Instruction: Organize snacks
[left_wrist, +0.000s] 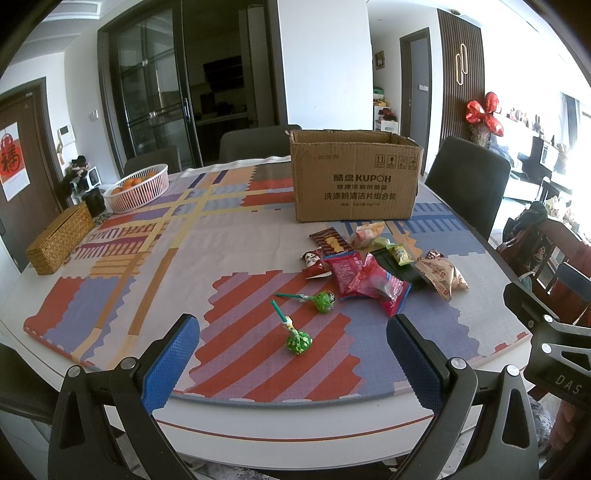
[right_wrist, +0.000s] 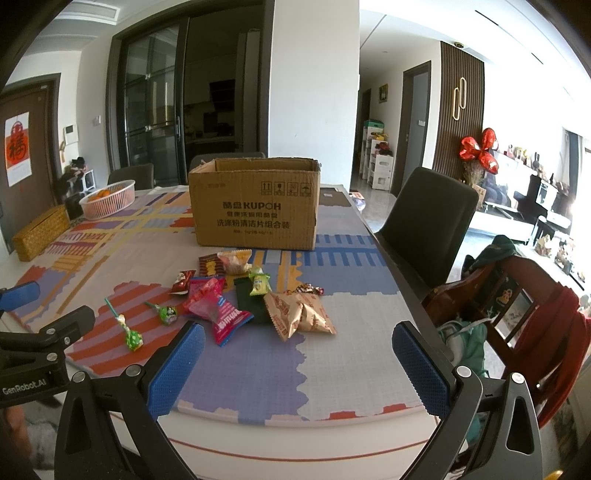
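Both the left gripper and right gripper hover with fingers apart over the desk — light, crinkly snack packets lie at twelve o'clock before the cardboard box, likely best pinched across their sealed edges.

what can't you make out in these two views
- Inside of the cardboard box: both views, hidden by its front wall.
- Dark green packet: both views, partly covered by other snacks.
- Small print on the snack wrappers: both views, too small.
- Fruit in the pink basket: left view, partly hidden by its rim.
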